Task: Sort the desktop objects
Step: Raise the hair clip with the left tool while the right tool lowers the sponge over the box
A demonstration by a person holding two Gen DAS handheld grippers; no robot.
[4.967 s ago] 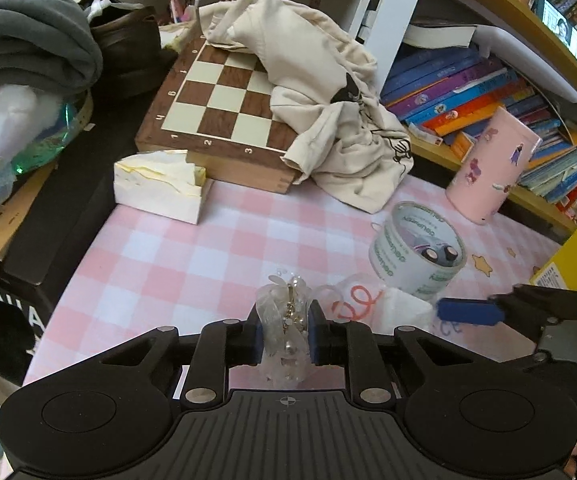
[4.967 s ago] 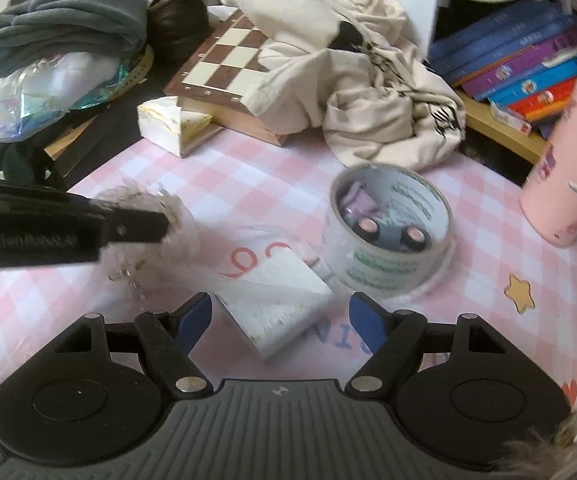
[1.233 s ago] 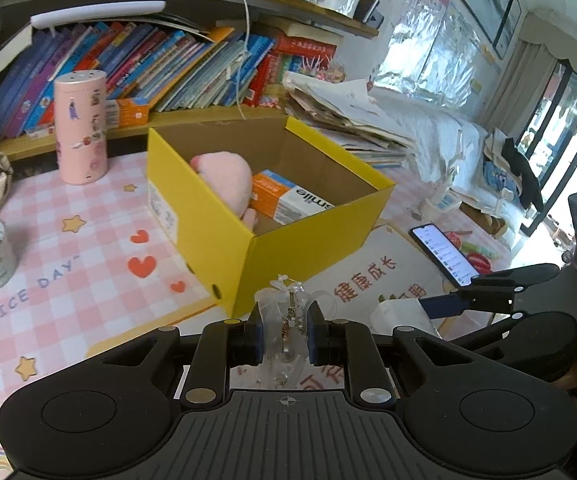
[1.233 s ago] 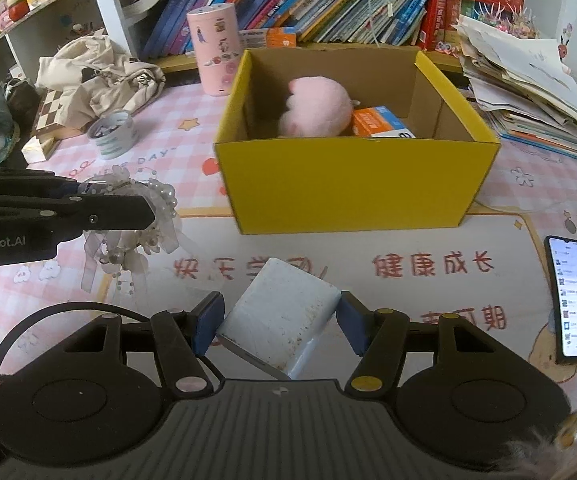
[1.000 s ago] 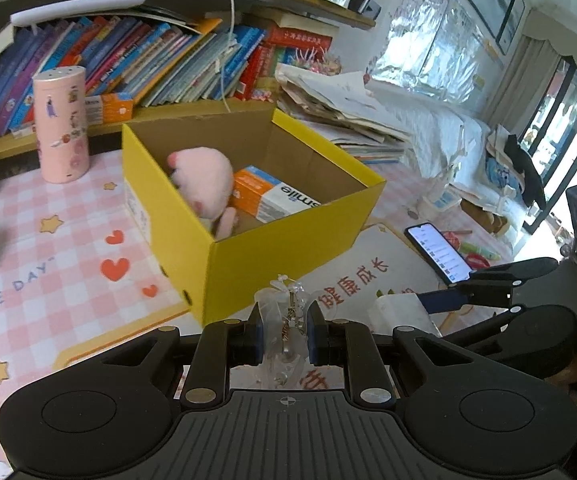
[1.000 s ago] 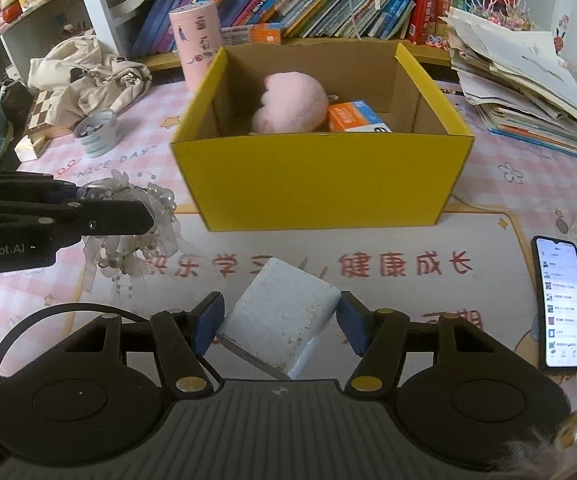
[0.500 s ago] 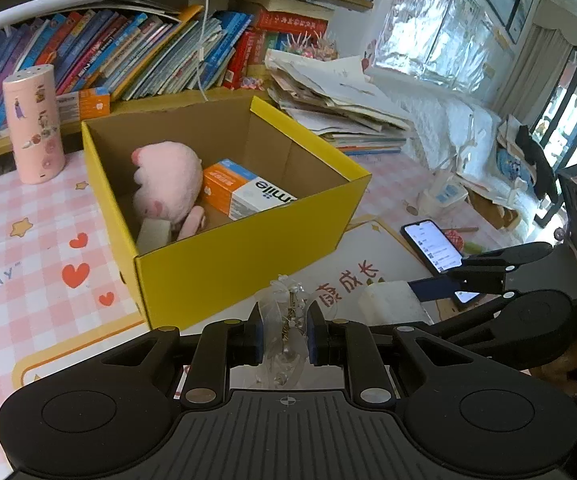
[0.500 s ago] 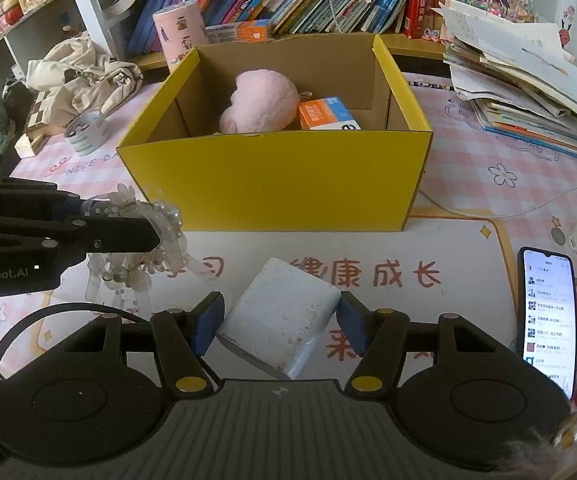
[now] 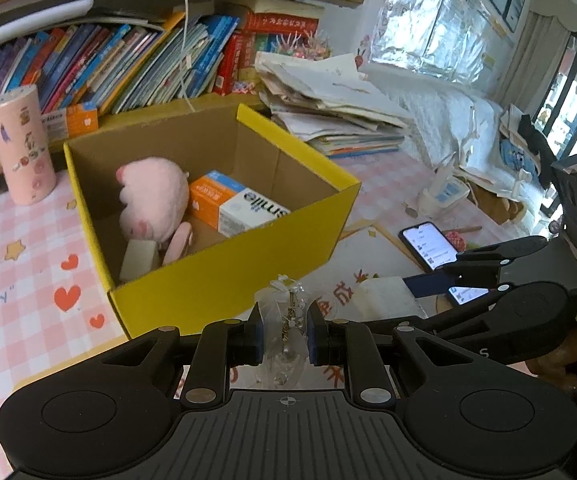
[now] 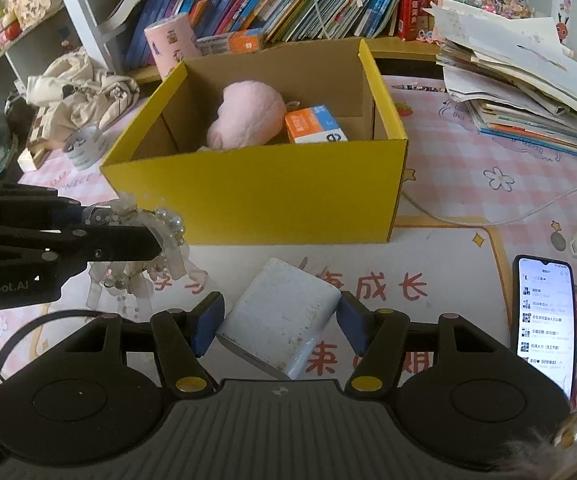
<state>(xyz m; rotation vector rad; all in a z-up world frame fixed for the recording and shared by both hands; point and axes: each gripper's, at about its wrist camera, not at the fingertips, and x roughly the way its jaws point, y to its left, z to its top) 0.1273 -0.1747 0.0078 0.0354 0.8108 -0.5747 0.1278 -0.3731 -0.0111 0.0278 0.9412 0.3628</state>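
Observation:
My left gripper (image 9: 286, 330) is shut on a clear beaded hair ornament (image 9: 288, 312), held in front of the yellow cardboard box (image 9: 224, 280). The ornament also shows in the right wrist view (image 10: 144, 248), left of the box (image 10: 256, 196). My right gripper (image 10: 280, 320) is shut on a white rectangular block (image 10: 284, 316), held above the mat in front of the box. The block also shows in the left wrist view (image 9: 384, 296). In the box lie a pink plush toy (image 10: 248, 120), an orange and white carton (image 10: 314, 124) and a small white block (image 9: 140, 256).
A lit phone (image 10: 544, 316) lies on the mat at the right. A pink cylinder (image 9: 20, 152) stands left of the box. Stacked papers (image 10: 520, 92) lie at the back right, books (image 9: 128, 68) behind. A tape roll (image 10: 84, 148) and a cloth bag (image 10: 80, 88) lie far left.
Both grippers, each with its load, have swung from the chessboard end of the desk to the yellow box and have drawn closer to its front.

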